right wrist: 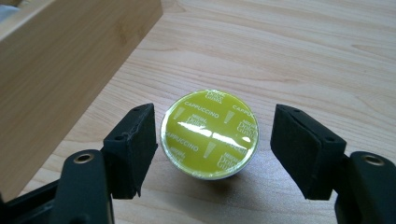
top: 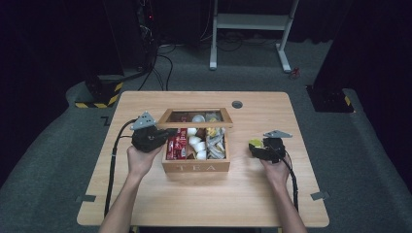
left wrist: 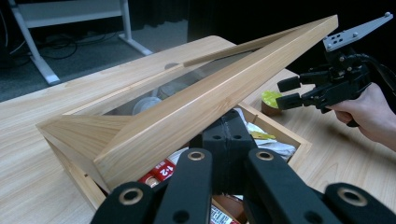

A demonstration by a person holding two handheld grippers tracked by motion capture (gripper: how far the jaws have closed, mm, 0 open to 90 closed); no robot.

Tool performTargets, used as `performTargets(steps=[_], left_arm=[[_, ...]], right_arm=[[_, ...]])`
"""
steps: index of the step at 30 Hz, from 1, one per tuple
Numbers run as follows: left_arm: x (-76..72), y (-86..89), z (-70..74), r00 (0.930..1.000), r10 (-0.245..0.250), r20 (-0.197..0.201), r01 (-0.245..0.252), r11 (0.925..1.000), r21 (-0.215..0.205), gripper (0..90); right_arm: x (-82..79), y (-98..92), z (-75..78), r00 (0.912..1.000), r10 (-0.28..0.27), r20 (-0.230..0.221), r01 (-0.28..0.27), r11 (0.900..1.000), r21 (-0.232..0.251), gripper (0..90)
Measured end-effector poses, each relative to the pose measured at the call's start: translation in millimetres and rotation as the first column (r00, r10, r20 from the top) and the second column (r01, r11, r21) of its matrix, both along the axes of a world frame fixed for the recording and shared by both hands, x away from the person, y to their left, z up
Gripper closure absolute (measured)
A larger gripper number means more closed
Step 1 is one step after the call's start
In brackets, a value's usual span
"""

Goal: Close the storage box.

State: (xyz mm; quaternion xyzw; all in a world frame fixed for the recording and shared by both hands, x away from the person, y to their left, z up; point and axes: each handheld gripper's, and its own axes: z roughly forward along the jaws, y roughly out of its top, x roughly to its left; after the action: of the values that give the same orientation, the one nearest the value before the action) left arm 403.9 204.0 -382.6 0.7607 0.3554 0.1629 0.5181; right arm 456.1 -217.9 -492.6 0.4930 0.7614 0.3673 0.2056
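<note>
Nearest the lens in the right gripper view, the right gripper has its jaws spread wide, one at 9 o'clock and one at 3 o'clock of a yellow-lidded cappuccino capsule. The capsule sits foil-up on the tabletop, between the pads and touching neither. Being round, it has no long axis to line up with.

The open tea box lies at 9 o'clock of the capsule in the high view, just beside it. The right gripper is by far the nearer one, so closing on the capsule looks like the likely next move.

The left gripper reaches in under the raised lid, jaws apparently together. I cannot tell whether they pinch its edge or only prop it.
</note>
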Motion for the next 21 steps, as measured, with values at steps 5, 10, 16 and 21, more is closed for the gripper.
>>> performTargets(steps=[5,10,16,21], left_arm=[[0.2,0.7,-0.3,1.0000,0.002,-0.001,-0.002,1.0000,0.000,90.0],[-0.1,1.0,-0.2,1.0000,0.005,0.000,-0.005,1.0000,0.002,90.0],[-0.8,1.7,-0.3,1.0000,0.009,-0.002,-0.009,1.0000,0.003,90.0],[-1.2,2.0,-0.1,0.9999,0.009,-0.006,-0.009,1.0000,0.001,90.0]], right_arm=[[-5.9,-5.8,3.6,0.9999,0.009,0.013,-0.010,0.999,0.050,31.2],[-13.2,-17.3,6.6,0.9996,-0.004,0.028,0.001,0.996,0.086,32.0],[-25.2,-29.1,17.1,0.9965,-0.008,0.083,-0.002,0.992,0.123,34.8],[-34.4,-39.0,23.4,0.9950,-0.017,0.098,0.003,0.990,0.142,35.4]])
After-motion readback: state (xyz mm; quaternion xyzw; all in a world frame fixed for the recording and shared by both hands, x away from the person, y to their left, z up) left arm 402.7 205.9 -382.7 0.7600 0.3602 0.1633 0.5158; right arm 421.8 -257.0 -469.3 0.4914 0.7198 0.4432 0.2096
